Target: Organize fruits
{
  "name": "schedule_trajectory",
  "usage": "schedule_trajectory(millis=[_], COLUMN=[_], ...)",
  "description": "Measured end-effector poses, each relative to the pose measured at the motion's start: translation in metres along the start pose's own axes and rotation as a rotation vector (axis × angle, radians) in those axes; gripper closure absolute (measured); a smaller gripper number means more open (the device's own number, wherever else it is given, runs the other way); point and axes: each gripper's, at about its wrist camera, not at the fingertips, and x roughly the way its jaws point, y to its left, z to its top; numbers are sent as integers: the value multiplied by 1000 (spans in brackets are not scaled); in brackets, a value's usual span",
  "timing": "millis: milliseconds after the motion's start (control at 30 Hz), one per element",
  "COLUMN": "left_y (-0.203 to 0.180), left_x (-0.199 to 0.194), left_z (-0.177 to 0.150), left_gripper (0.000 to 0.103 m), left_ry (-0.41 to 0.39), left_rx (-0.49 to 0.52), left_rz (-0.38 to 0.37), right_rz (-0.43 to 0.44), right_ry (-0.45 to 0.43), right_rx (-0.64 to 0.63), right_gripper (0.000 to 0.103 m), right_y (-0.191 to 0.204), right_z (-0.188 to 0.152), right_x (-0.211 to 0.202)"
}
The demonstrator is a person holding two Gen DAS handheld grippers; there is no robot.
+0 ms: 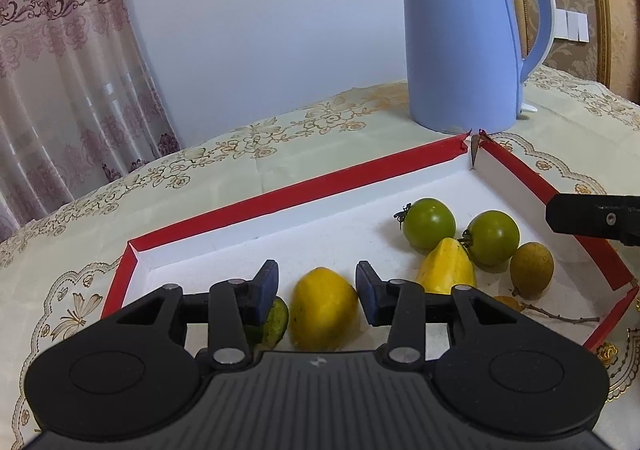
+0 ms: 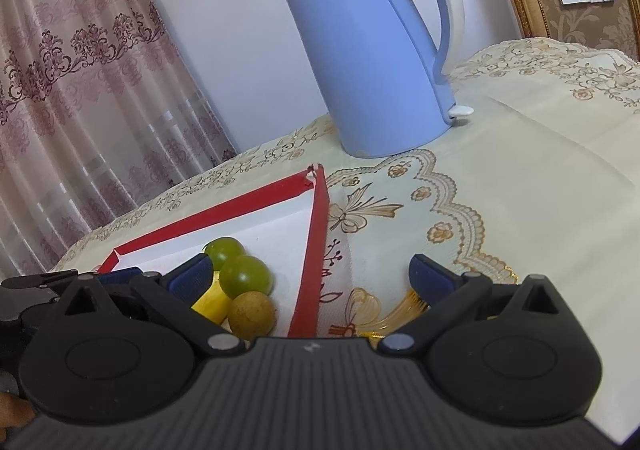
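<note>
1. Two grippers work over a red-rimmed tray (image 1: 280, 191) with a white floor, set on an embroidered tabletop (image 1: 240, 153); the fruits to be organized lie inside it.
2. Farthest left, under the left gripper's (image 1: 317, 288) left pad, a green fruit (image 1: 276, 320) is half hidden.
3. Directly between the left gripper's blue pads sits a yellow fruit (image 1: 323, 308). The jaws stand only a little wider than the fruit, with a sliver of gap on each side, so nothing is gripped.
4. My reading: this is either a release just made or the last moment before a grasp; the pictures do not settle which. A grasp calls for a gentle squeeze on the fruit's flanks, a release calls for a straight withdrawal so the pads do not nudge it.
5. Right of that gripper lie a pointed yellow piece (image 1: 446, 270), two green tomatoes (image 1: 429, 223) (image 1: 493, 236), a brown longan (image 1: 531, 270) and a bare twig (image 1: 556, 316).
6. Further right, the right gripper (image 2: 310, 276) hangs wide open and empty, straddling the tray's right rim: its left pad is over the fruit, its right pad over the cloth.
7. Beyond the tray stands a blue electric kettle (image 1: 456, 49); faint lettering near its top reads, I believe, "Midea". No other writing is legible.
</note>
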Motion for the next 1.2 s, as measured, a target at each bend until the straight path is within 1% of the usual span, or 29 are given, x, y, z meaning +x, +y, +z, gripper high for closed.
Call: schedule_trajectory(millis=[133, 367, 467, 600, 667, 800, 933, 967, 1067, 1200], left_y=[1, 3, 7, 13, 17, 28, 42, 46, 57, 76], left_x=[-1, -5, -11, -22, -31, -53, -74, -79, -96, -124], left_z=[0, 0, 1, 4, 4, 3, 2, 1, 0, -3], left_gripper=[51, 23, 16, 13, 3, 1, 1, 1, 1, 1], left_ry=[1, -3, -15, -22, -27, -54, -46, -45, -55, -96], left_rx=[-13, -29, -36, -43, -53, -75, -108, -113, -135, -190], left_rz=[-2, 2, 16, 34, 44, 65, 62, 72, 139, 249], right_rz=[6, 16, 17, 19, 23, 30, 38, 40, 45, 48], right_ry=[7, 17, 17, 18, 20, 21, 19, 19, 15, 8], right_rx=[-3, 1, 2, 3, 6, 9, 17, 18, 25, 38], right_gripper=[0, 0, 0, 0, 0, 0, 0, 0, 0, 0], right_y=[1, -1, -1, -1, -2, -2, -3, -4, -5, -7], right_z=[0, 0, 0, 0, 0, 0, 0, 0, 0, 0], right_x=[1, 3, 3, 3, 4, 4, 3, 3, 2, 1])
